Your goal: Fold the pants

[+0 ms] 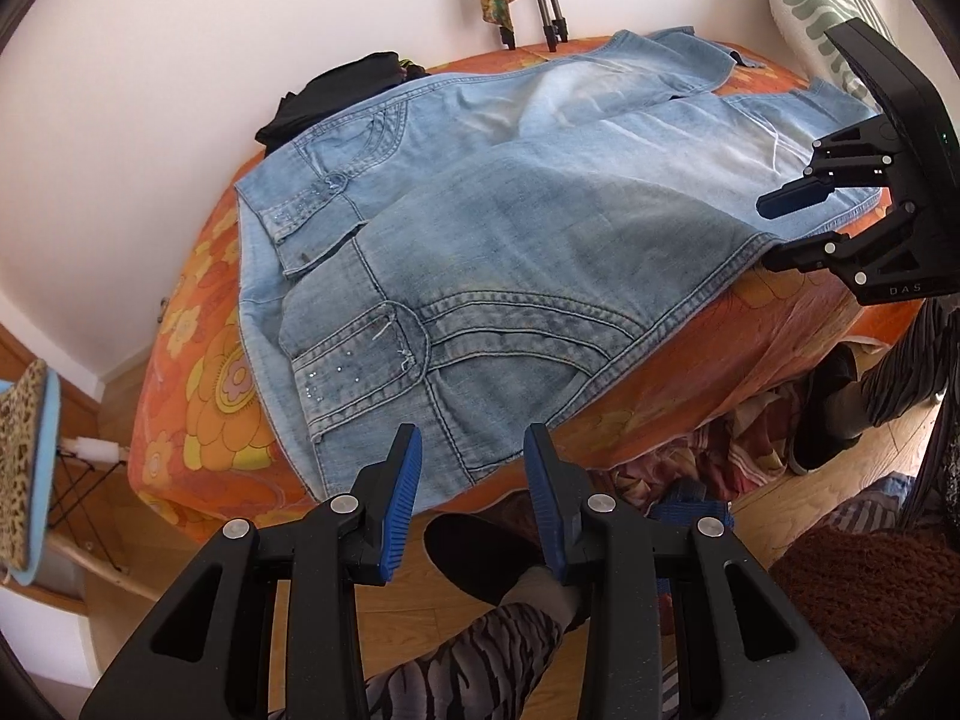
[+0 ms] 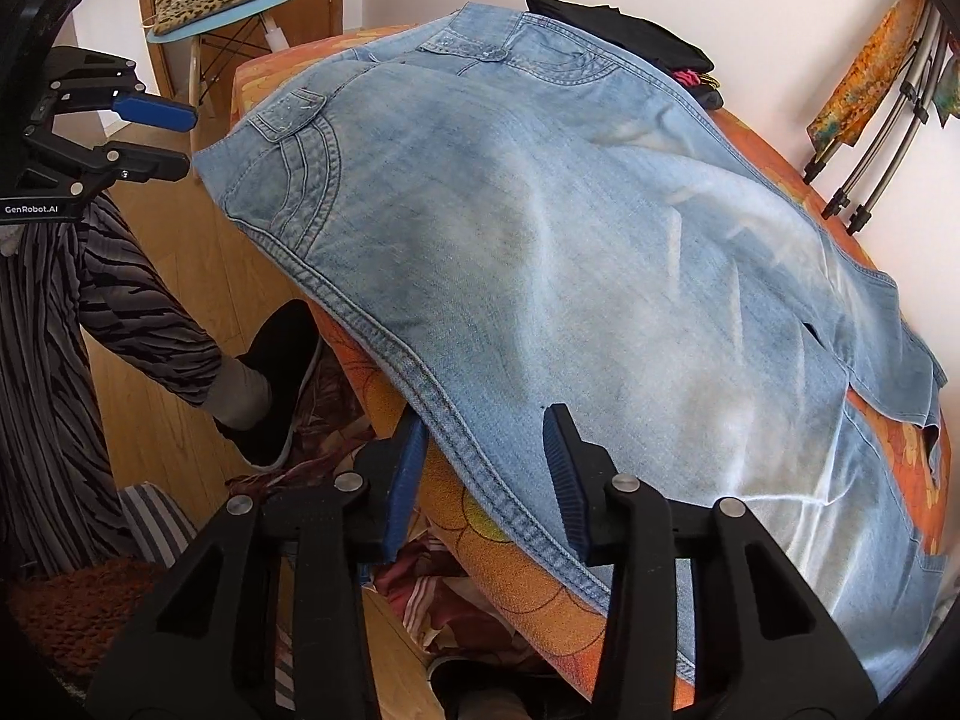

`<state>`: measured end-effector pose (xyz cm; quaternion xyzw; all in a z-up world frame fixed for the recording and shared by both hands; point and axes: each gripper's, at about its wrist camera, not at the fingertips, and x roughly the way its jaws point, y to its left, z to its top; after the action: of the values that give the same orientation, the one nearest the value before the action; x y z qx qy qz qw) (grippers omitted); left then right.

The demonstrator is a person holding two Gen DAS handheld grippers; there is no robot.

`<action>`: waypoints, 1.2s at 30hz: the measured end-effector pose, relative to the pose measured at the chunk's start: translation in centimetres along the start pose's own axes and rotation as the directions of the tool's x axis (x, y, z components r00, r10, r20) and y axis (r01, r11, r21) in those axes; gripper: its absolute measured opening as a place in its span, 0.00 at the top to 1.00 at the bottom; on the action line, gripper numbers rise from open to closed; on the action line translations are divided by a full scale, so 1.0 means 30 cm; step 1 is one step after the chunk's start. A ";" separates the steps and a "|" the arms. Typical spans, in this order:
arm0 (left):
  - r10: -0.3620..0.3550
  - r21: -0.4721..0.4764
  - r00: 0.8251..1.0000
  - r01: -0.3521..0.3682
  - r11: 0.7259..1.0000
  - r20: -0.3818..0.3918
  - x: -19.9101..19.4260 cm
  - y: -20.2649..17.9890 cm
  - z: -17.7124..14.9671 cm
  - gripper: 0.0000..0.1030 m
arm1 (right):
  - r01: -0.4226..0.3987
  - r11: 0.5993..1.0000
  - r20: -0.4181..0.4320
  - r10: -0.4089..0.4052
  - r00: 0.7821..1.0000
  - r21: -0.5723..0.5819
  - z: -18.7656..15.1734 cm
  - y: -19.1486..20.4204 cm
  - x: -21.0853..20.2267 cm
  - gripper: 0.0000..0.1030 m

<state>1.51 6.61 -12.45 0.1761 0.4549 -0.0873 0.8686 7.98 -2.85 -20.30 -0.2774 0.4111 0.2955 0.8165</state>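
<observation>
With both my left claw (image 1: 471,498) and right claw (image 2: 486,480) open at the jeans' (image 1: 510,228) overhanging edge, I risk pinching the tablecloth (image 1: 198,360) too.

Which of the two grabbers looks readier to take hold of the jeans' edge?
The right gripper: its open jaws already straddle the jeans' side seam at the table edge. The left gripper hangs open, short of the waistband.

Table (image 1: 198,324) draped in an orange floral cloth (image 1: 690,372). Light blue jeans (image 1: 480,210) lie spread flat across most of it, near edge hanging over the table's front. Black folded garment pile (image 1: 342,90) sits behind the jeans' waistband end, against the wall, touching the denim.
</observation>
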 end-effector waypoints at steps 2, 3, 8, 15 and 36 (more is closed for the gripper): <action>-0.004 0.022 1.000 0.004 1.000 -0.002 0.010 -0.016 0.002 0.67 | -0.001 1.000 -0.005 0.001 1.000 0.000 0.006 -0.007 0.003 0.72; -0.007 0.033 1.000 0.007 0.999 -0.003 0.016 -0.022 0.005 0.67 | 0.001 1.000 -0.011 -0.001 1.000 0.000 0.010 -0.010 0.006 0.80; -0.025 0.067 1.000 0.024 0.997 0.018 0.017 -0.048 0.015 0.67 | -0.015 0.999 -0.005 0.015 1.000 0.039 0.034 -0.044 -0.007 0.85; -0.054 0.065 0.998 0.052 0.996 0.017 0.036 -0.056 0.021 0.67 | -0.022 0.997 0.010 0.021 1.000 0.080 0.077 -0.100 -0.020 0.89; 0.150 0.245 0.988 -0.156 0.957 0.044 0.157 -0.110 0.011 0.37 | -0.030 0.982 0.045 0.022 0.999 0.189 0.162 -0.241 -0.058 0.91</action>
<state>3.43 3.48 -16.90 0.3167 0.4144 -0.0782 0.8496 14.74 -4.76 -14.86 -0.1865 0.4234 0.2716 0.8439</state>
